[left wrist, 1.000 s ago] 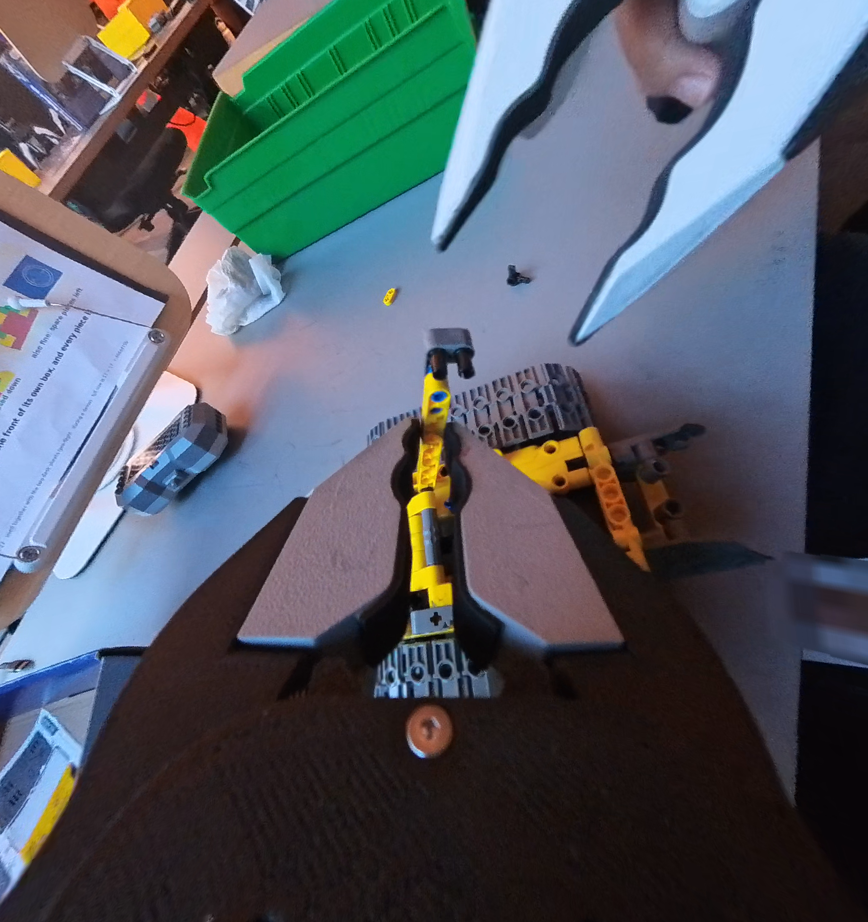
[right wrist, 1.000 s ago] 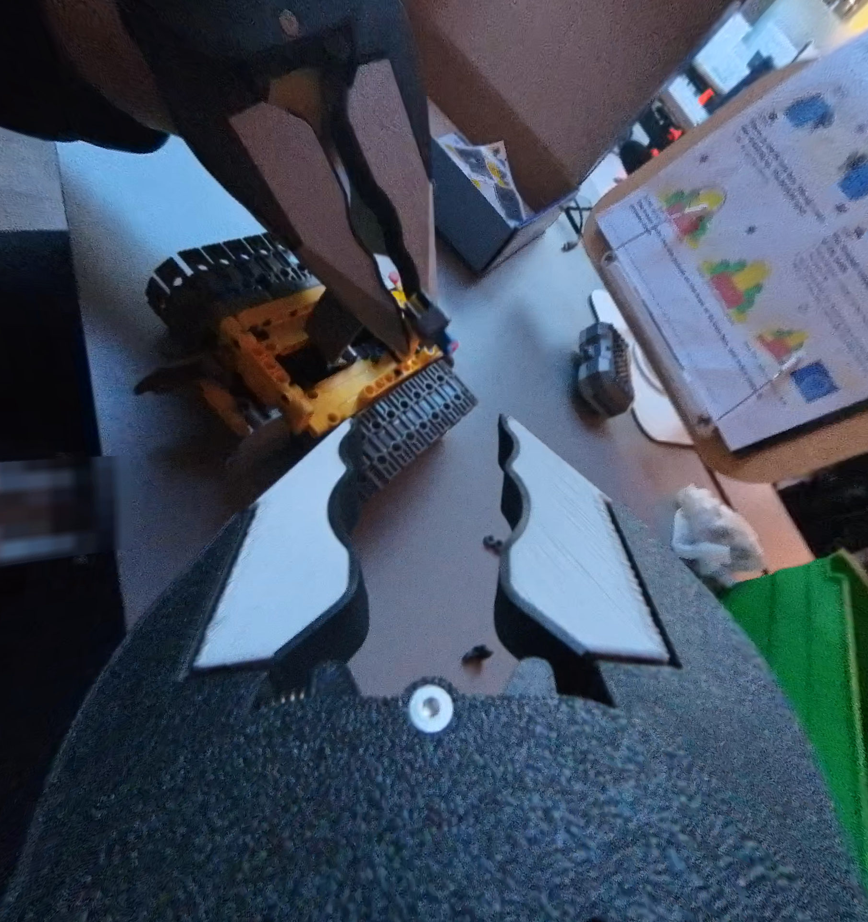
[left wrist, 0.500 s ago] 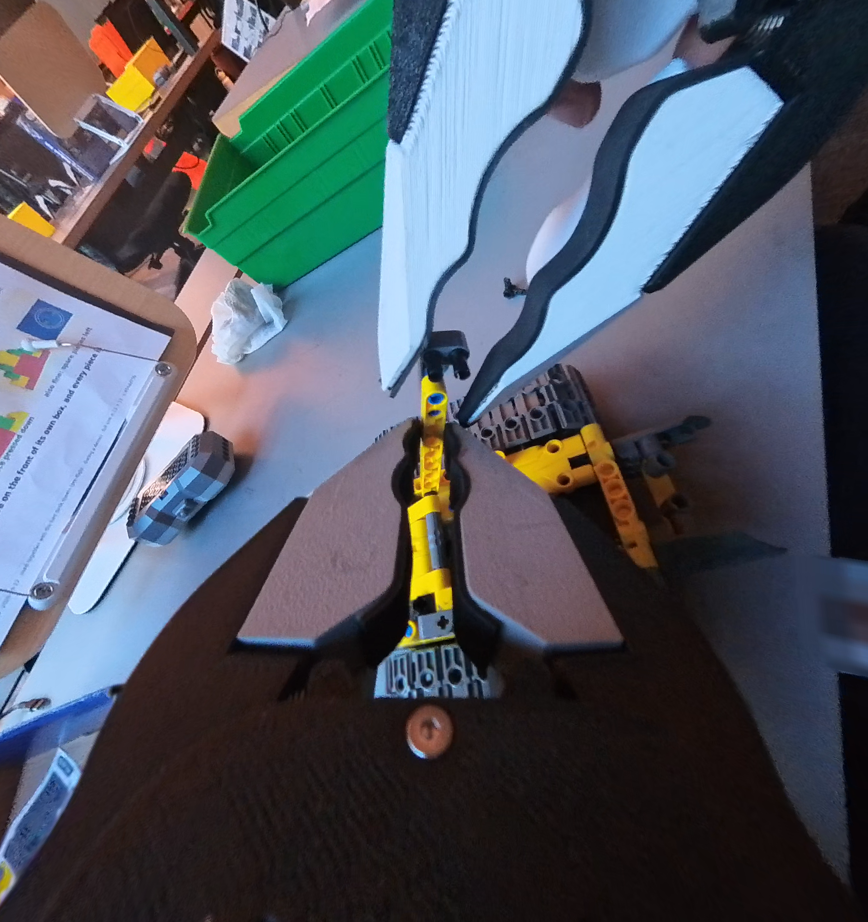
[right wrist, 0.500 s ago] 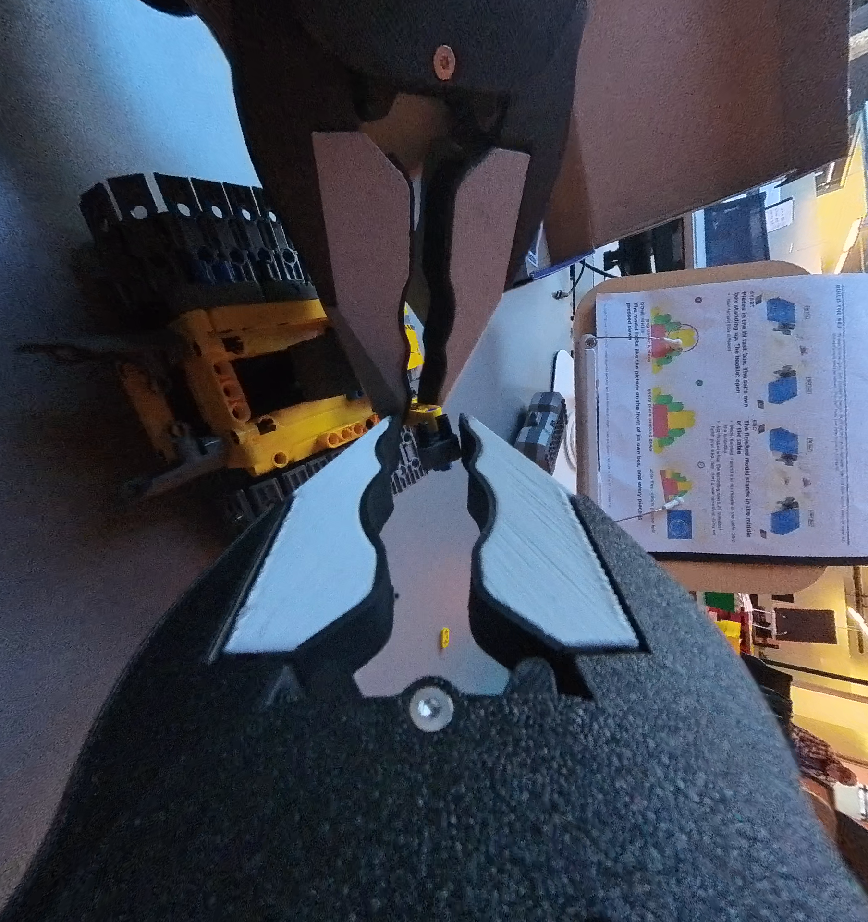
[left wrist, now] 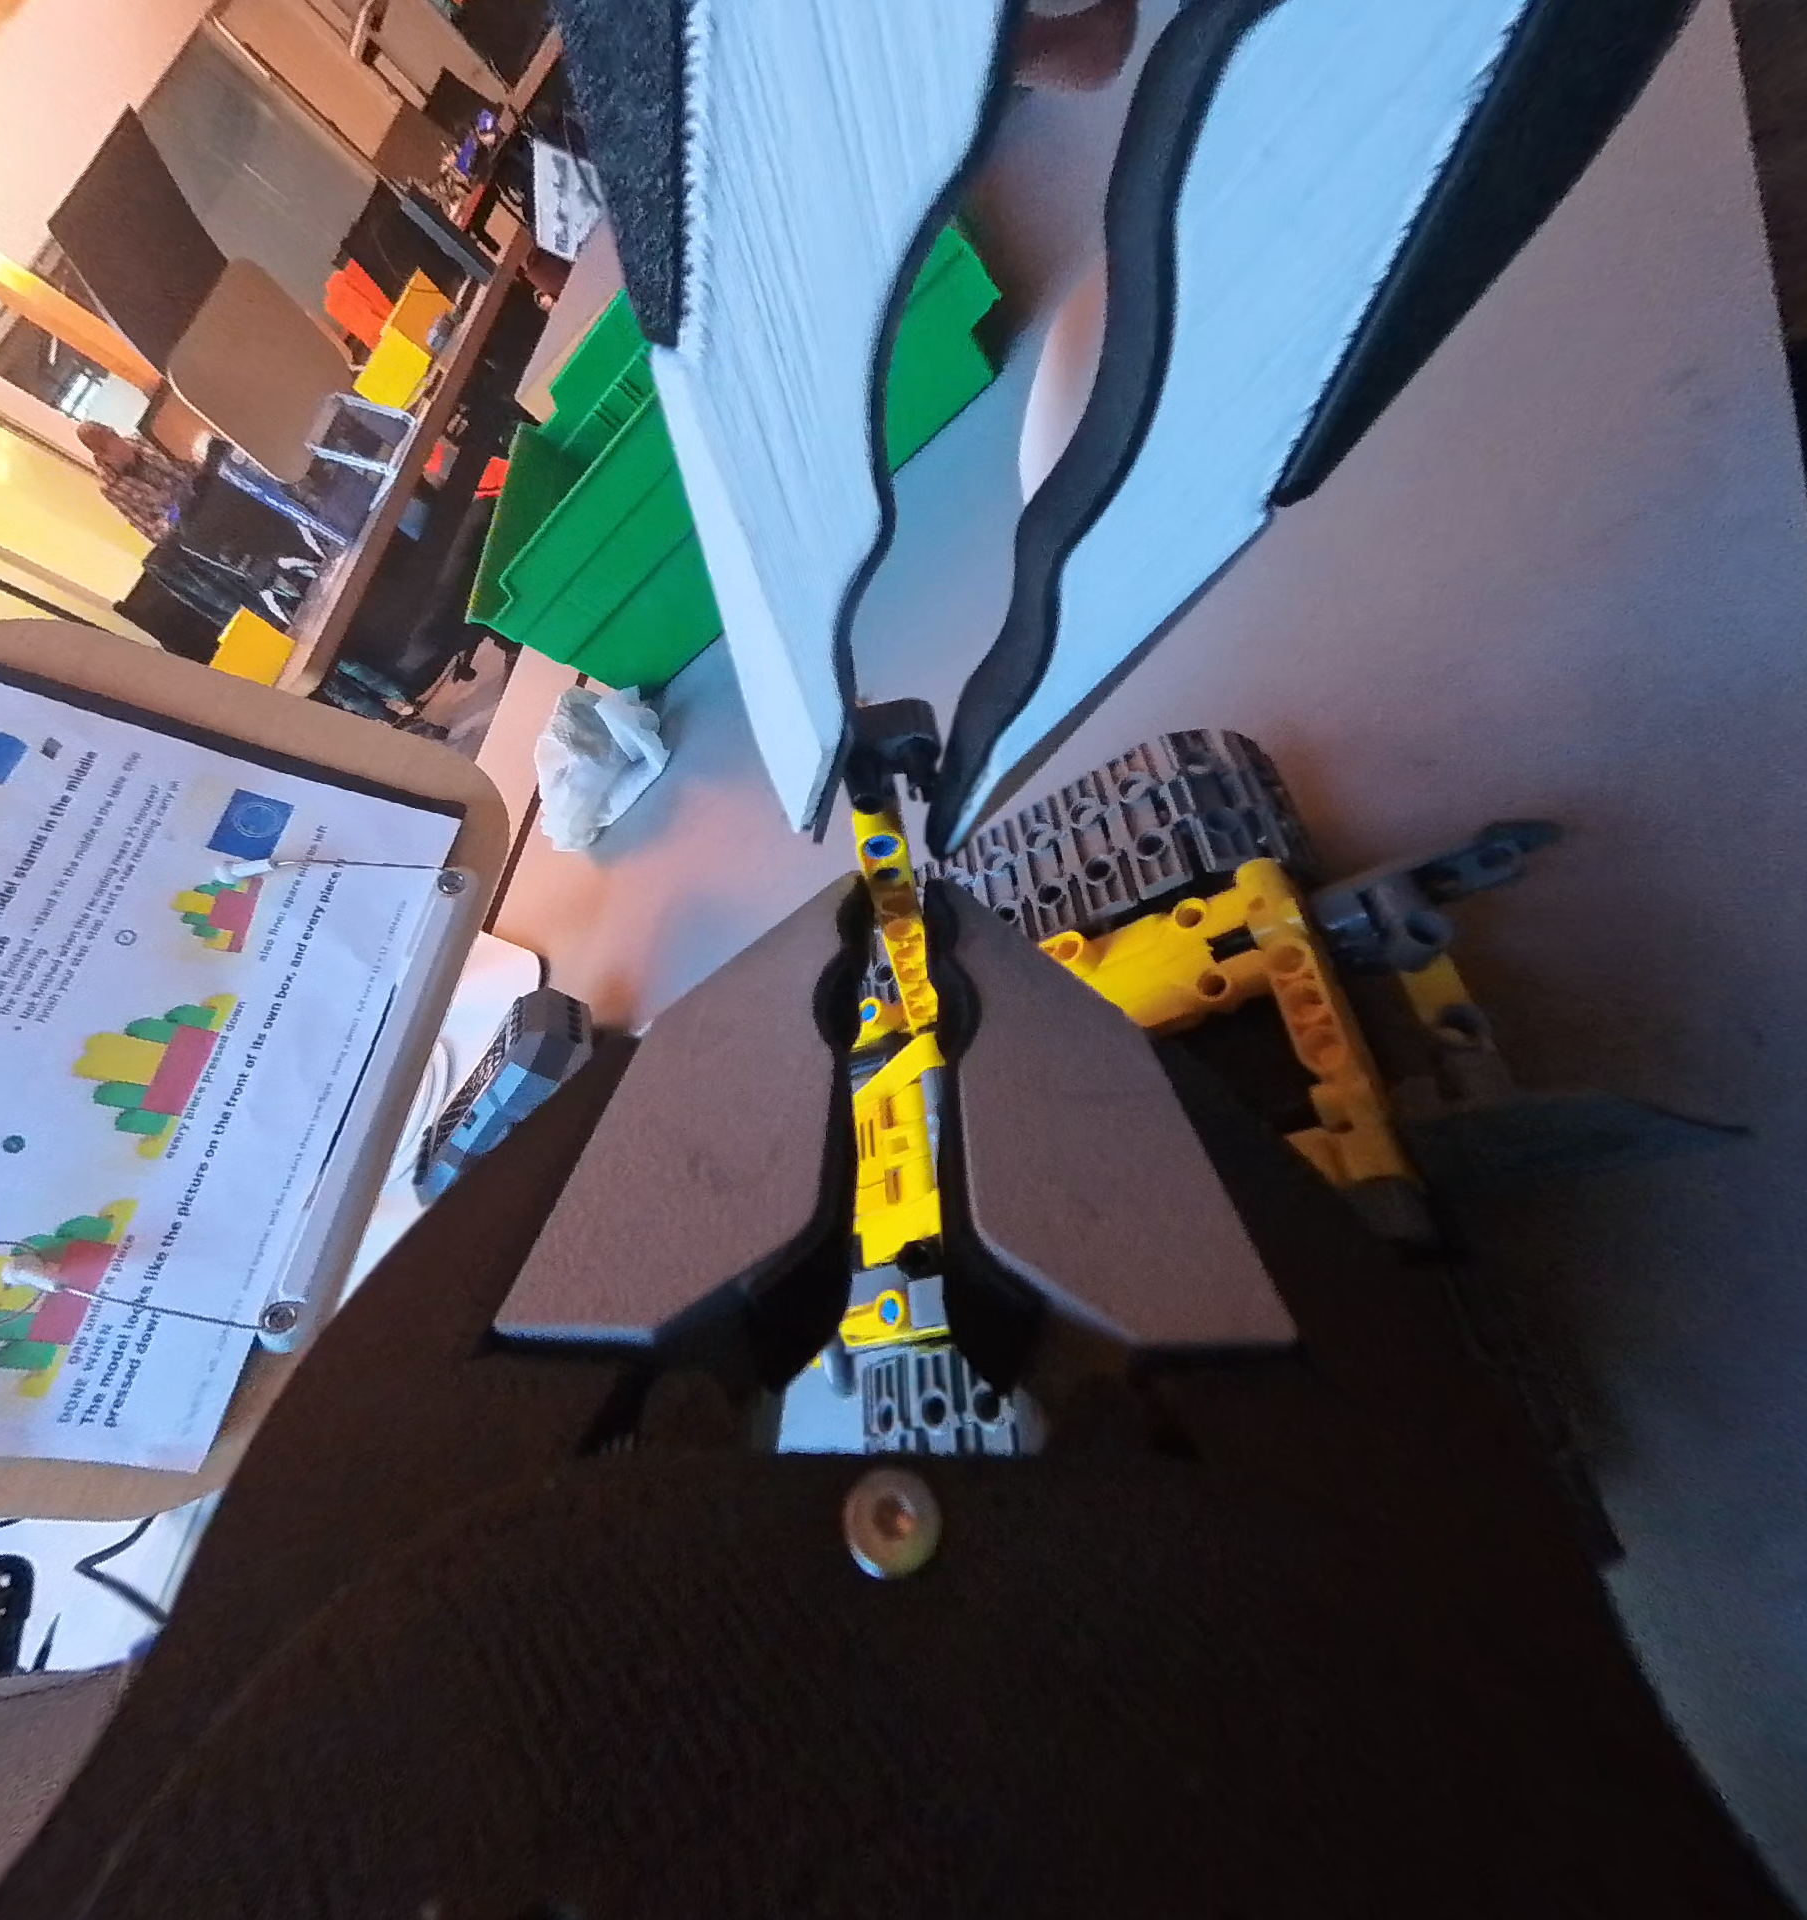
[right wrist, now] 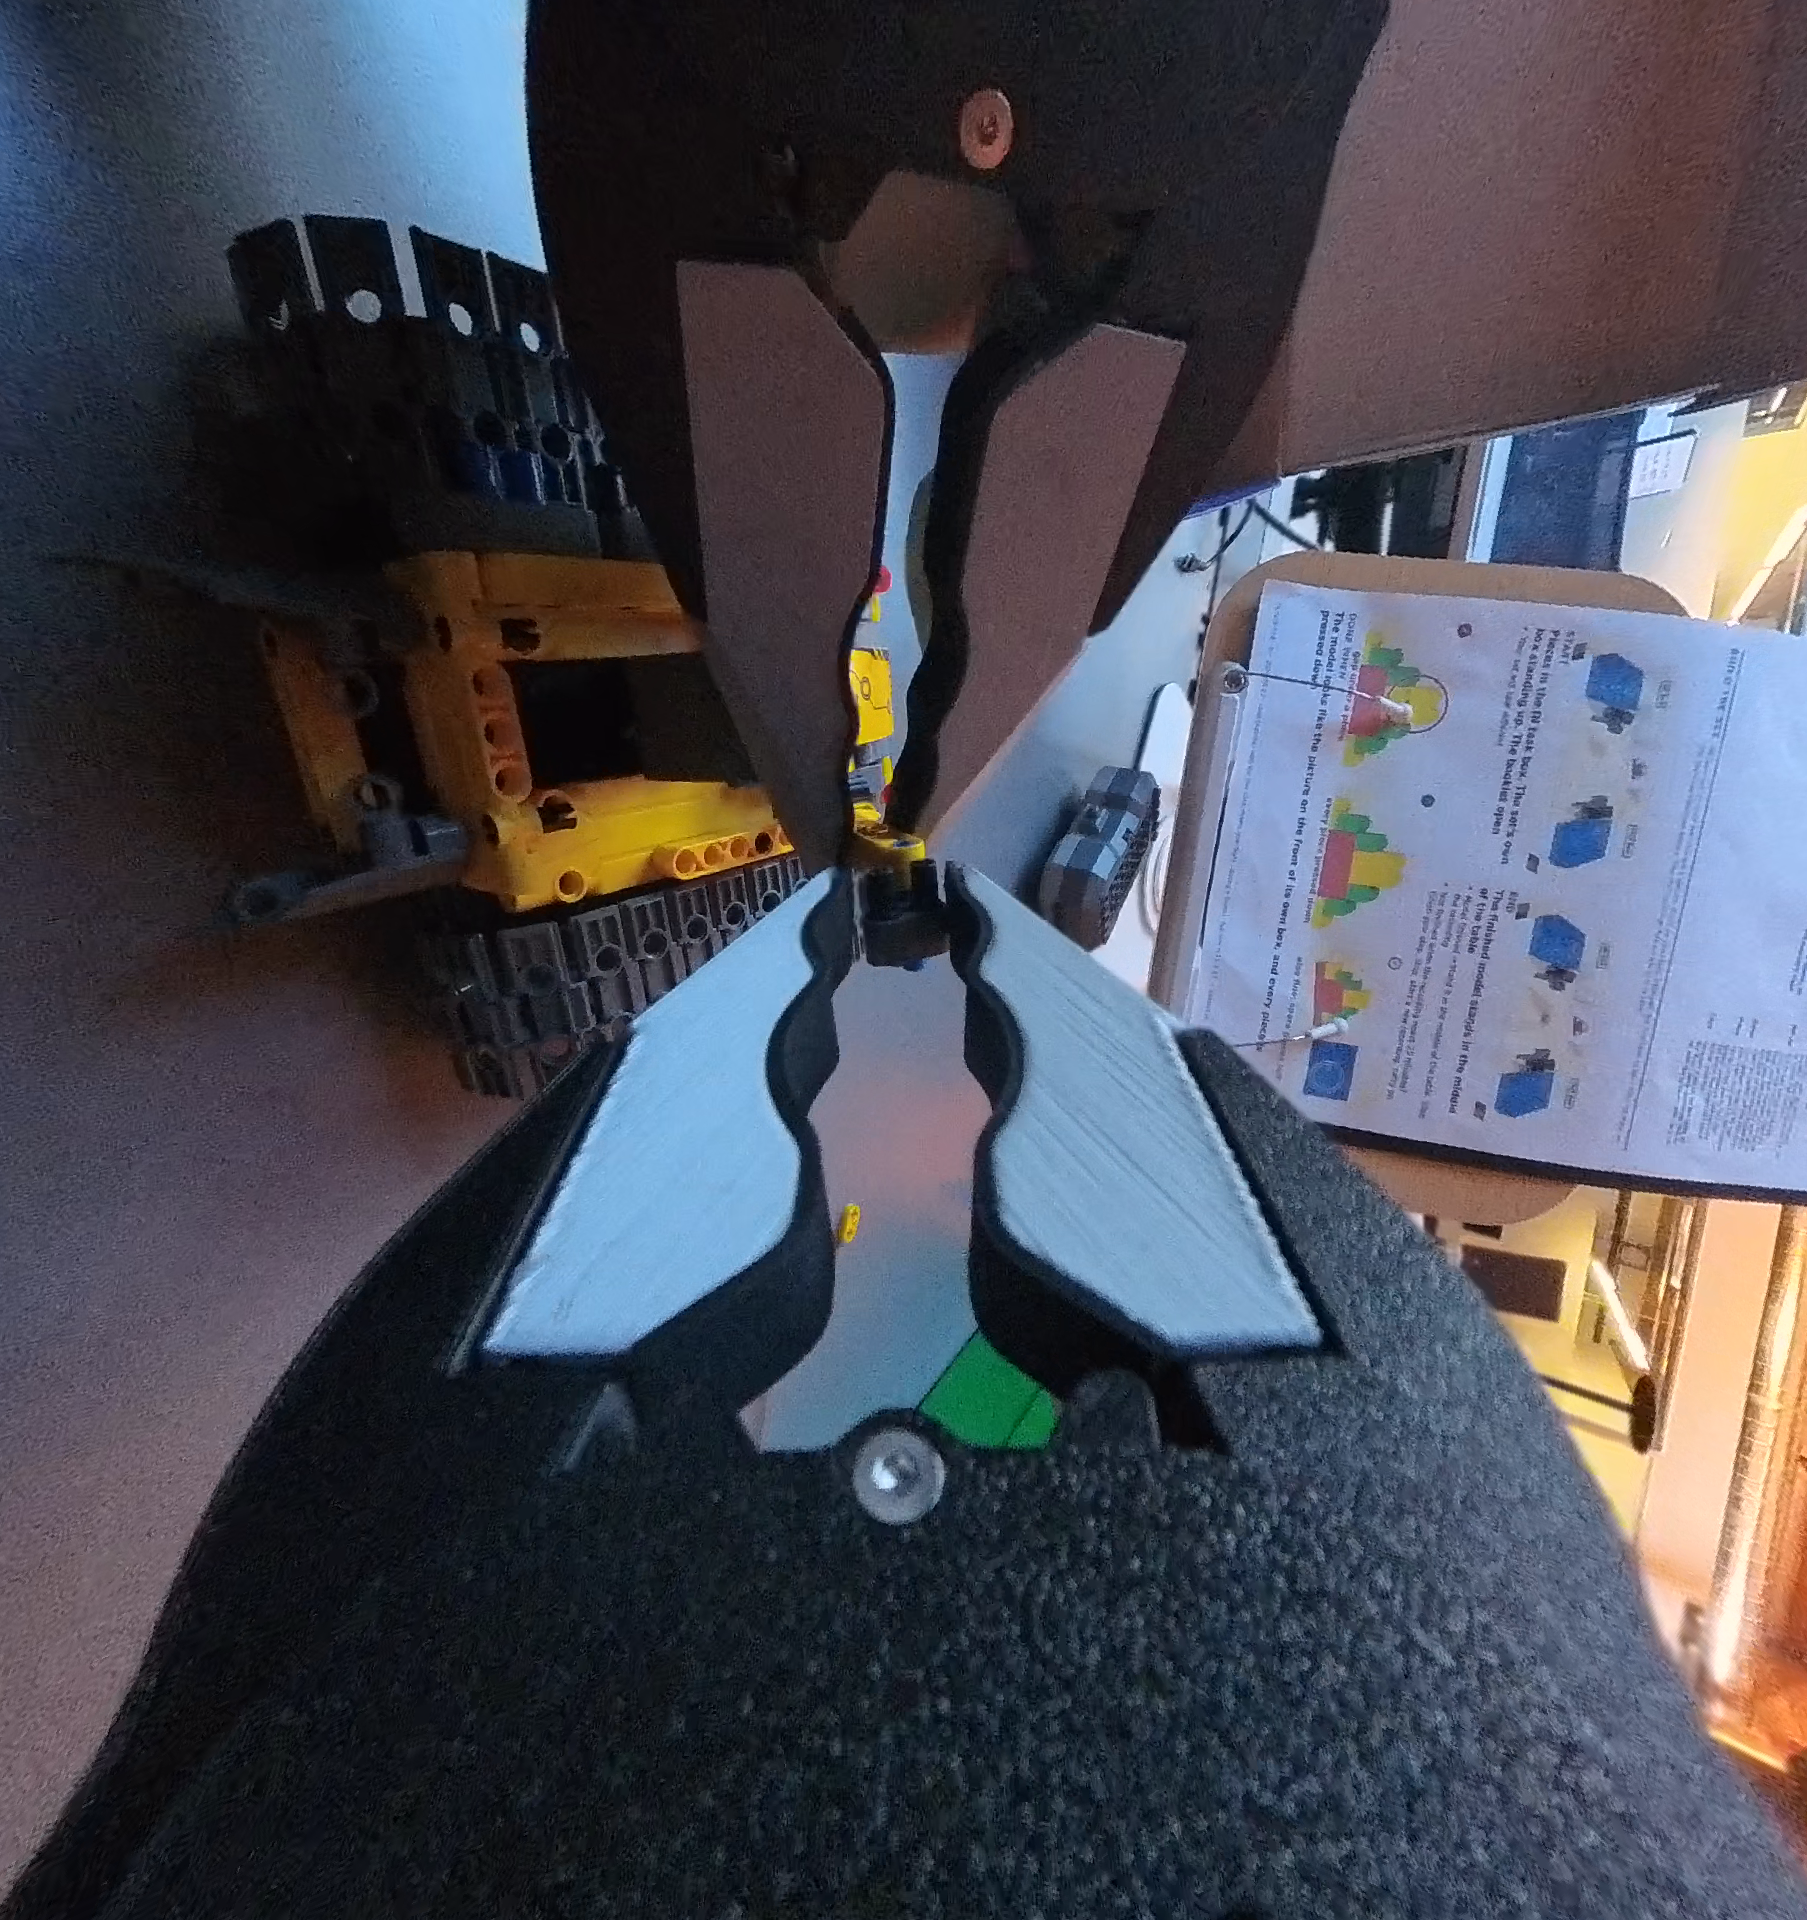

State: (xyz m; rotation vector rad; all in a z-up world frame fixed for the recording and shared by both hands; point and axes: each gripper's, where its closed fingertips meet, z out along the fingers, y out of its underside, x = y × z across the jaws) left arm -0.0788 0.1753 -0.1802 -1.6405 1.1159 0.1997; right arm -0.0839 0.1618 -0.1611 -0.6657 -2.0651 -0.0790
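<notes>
Over the table point(left wrist: 1501, 582), close to its side edge, rising out of the tracked model point(left wrist: 1190, 935): yellow beam arm point(left wrist: 894, 1049), clamped lengthwise between the brown fingers of the left gripper point(left wrist: 894, 894). Squeezed tight along most of its length, only the tip poking out beyond the fingertips. Probably held that way to keep the arm rigid and steady the whole model on its grey tracks.

Right at that exposed tip, a small dark connector point(right wrist: 904, 920), pegs pointing into the beam. Coming in head-on from the opposite side, the right gripper point(right wrist: 901, 883), white fingers narrowed to a slim gap and flanking the connector on both sides. Touching or a hair apart, impossible to say; firm pinch or not, cannot tell. Tip-to-tip with the left, seemingly so one can brace while the other works the little part.

Further out: a tiny yellow piece point(right wrist: 849, 1224) loose on the table, a crumpled white wad point(left wrist: 603, 758) beside the green bin point(left wrist: 608, 540) at the far edge, and a grey chequered block point(left wrist: 509, 1070) below a propped wooden board with a printed sheet point(left wrist: 151, 1039), angled for easy reading.
</notes>
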